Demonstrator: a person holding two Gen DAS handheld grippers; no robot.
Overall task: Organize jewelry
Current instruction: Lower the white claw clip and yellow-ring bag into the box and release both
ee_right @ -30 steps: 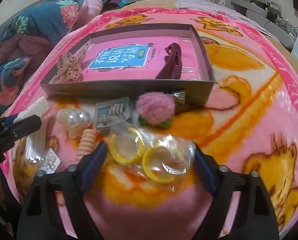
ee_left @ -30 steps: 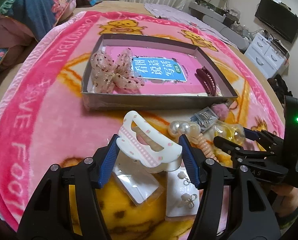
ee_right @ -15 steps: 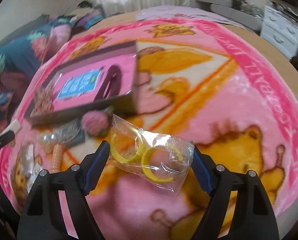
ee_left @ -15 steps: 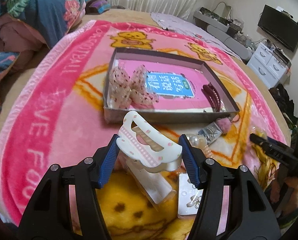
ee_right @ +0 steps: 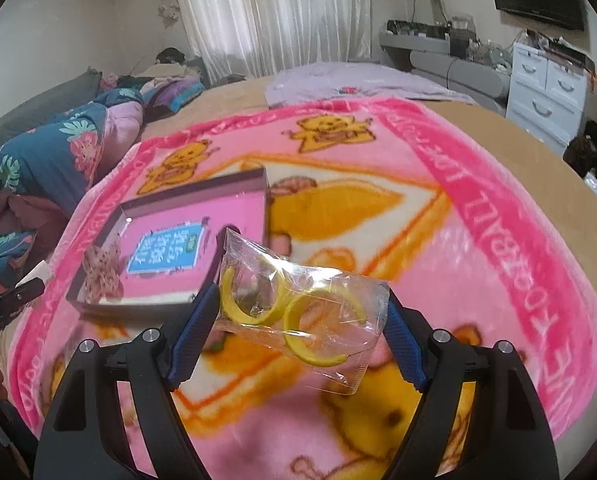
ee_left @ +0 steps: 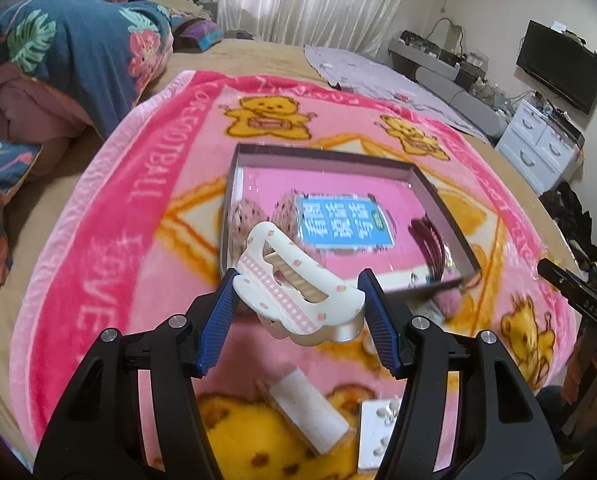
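Right gripper (ee_right: 302, 312) clamps bagged yellow rings (ee_right: 298, 312) above blanket (ee_right: 478, 264).

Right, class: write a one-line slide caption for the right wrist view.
Right gripper holds a clear bag of yellow hoops above the pink blanket, tray beyond.

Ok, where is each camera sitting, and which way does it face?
Left wrist: on the left claw, looking forward and down over the blanket at the tray; its fingers hold a white hair clip; the right claw's tip shows at the right edge.
Right wrist: on the right claw, facing the tray from its right; its fingers hold a bag of yellow rings; the left claw's tip shows at the left edge.
Shared: tray, blanket.
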